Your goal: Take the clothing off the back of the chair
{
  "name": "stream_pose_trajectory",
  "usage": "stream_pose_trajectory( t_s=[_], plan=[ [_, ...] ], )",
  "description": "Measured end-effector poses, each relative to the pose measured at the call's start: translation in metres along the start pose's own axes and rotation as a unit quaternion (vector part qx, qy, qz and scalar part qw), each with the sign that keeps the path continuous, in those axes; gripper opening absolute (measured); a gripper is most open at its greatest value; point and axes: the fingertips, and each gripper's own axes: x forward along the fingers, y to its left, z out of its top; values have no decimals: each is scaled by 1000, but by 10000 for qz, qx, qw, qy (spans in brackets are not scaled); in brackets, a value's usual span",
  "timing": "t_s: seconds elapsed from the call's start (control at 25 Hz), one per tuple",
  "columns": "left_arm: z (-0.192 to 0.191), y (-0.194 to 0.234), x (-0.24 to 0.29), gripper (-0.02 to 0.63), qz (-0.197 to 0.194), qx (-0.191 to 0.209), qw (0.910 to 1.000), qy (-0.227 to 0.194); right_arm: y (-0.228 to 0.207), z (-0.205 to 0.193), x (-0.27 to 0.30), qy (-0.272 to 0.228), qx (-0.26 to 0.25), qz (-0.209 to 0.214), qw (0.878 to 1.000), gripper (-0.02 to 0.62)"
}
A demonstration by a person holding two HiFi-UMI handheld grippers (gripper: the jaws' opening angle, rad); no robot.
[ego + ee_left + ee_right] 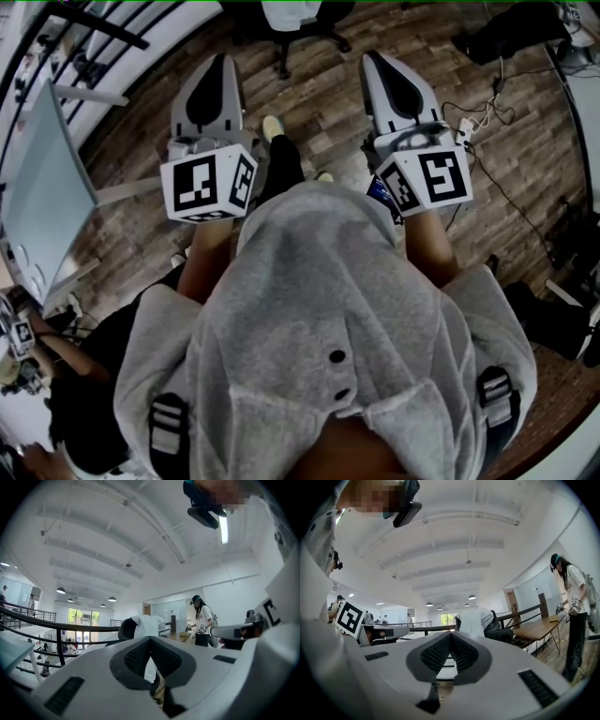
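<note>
Left gripper point(222, 62): jaws pressed together with nothing between them, held level and aimed toward the chair point(302, 36).

Right gripper point(373, 60): jaws also pressed together and pinching nothing, level, alongside the left one. Both grippers are well short of the chair, with wooden floor point(323, 108) between.

Clothing point(474, 620): a white garment draped over the top of the chair's back. It hangs downward with its long axis upright, and the dark backrest shows to either side.

To the right of the chair is a wooden surface point(540, 629), and a person in a cap point(574, 597) stands at it.
</note>
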Motion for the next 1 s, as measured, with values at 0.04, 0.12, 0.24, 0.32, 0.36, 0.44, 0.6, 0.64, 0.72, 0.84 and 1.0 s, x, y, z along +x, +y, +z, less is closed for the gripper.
stream_pose_trajectory(
  t_s=[0.04, 0.12, 0.24, 0.32, 0.36, 0.44, 0.6, 0.64, 0.72, 0.84, 1.0],
  plan=[
    [0, 5, 4, 11, 12, -13, 10000, -8, -1, 0, 6, 4, -6, -1, 10000, 14],
    [0, 15, 14, 11, 27, -35, 10000, 3, -2, 1, 18, 15, -31, -12, 10000, 14],
    [-5, 28, 37, 11, -7, -77, 9999, 115, -9, -1, 42, 86, -37, -51, 9999, 14],
    [-8, 38, 52, 11, -44, -85, 9998, 176, -14, -1, 60, 139, -21, -73, 9999, 14],
    [-8, 43, 60, 11, -59, -86, 9998, 192, -18, -1, 68, 151, -22, -87, 9998, 14],
    [-9, 52, 78, 11, -83, -123, 9997, 209, -26, 0, 85, 151, -37, -131, 9998, 14],
    [-8, 66, 104, 11, -122, -184, 9996, 198, -39, 4, 110, 163, -59, -202, 9996, 14],
    [-7, 69, 111, 11, -131, -186, 9996, 190, -42, 4, 116, 169, -61, -218, 9996, 14],
    [-7, 74, 122, 11, -152, -203, 9995, 194, -46, 5, 126, 188, -45, -253, 9995, 14],
    [-5, 81, 133, 11, -171, -204, 9995, 193, -48, 6, 140, 227, -59, -269, 9994, 14],
    [-3, 91, 149, 11, -234, -231, 9993, 166, -51, 7, 158, 285, -123, -304, 9991, 14]
  ],
)
